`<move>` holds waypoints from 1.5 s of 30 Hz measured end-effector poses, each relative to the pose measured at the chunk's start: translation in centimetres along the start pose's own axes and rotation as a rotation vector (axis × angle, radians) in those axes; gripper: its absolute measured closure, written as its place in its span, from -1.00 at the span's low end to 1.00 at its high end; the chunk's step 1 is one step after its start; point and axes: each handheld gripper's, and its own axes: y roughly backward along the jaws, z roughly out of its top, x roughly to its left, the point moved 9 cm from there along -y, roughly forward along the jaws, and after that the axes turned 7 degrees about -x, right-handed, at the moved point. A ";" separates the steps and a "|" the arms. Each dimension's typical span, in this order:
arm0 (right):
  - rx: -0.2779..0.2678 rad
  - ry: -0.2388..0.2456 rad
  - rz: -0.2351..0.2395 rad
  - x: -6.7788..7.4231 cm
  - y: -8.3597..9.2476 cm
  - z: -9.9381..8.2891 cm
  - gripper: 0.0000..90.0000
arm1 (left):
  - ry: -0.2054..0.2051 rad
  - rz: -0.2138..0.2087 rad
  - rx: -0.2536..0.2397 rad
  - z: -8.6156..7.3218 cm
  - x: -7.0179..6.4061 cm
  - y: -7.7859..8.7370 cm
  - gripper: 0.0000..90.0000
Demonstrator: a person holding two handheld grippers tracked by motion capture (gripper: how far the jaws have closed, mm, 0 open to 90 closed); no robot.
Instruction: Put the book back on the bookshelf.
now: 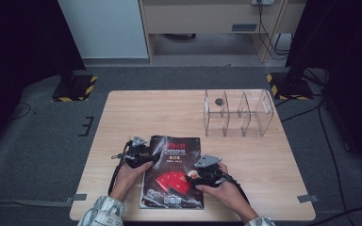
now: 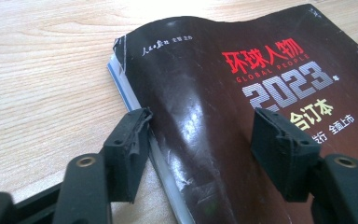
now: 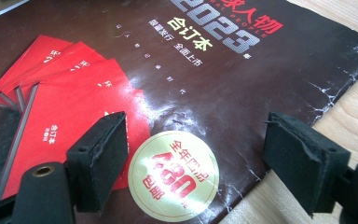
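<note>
Black jaw pads sit closest in both gripper views, with the magazine [image 2: 223, 116] right behind them. It lies flat, cover up, at the near middle of the table [image 1: 122, 117], not yet lifted; judging by that, the job is at its start, with the clear divided organizer [image 1: 238, 113] well apart at the far right. Left gripper [image 2: 205, 140]: jaws apart, straddling the magazine's spine edge, one pad against the page edge, cover bulging between them, no clamp yet. Right gripper [image 3: 196, 154]: jaws wide apart over the lower right corner, holding nothing.
</note>
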 end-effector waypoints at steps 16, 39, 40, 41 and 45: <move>0.000 0.000 0.001 0.0 0.0 0.0 -0.51 | -0.019 -0.072 -0.016 0.3 -1.8 0.3 0.12; 0.007 -0.004 -0.020 -0.3 0.4 -0.1 -0.64 | -0.063 -0.097 -0.018 1.2 -3.4 1.0 0.58; 0.007 -0.004 -0.020 -0.3 0.4 -0.1 -0.64 | -0.063 -0.097 -0.018 1.2 -3.4 1.0 0.59; 0.004 -0.006 -0.027 -0.5 0.5 -0.1 -0.65 | -0.066 -0.100 -0.020 1.3 -3.4 1.1 0.59; 0.005 -0.028 -0.027 -0.9 0.7 -0.2 -0.66 | -0.062 -0.114 -0.029 1.7 -3.9 1.5 0.63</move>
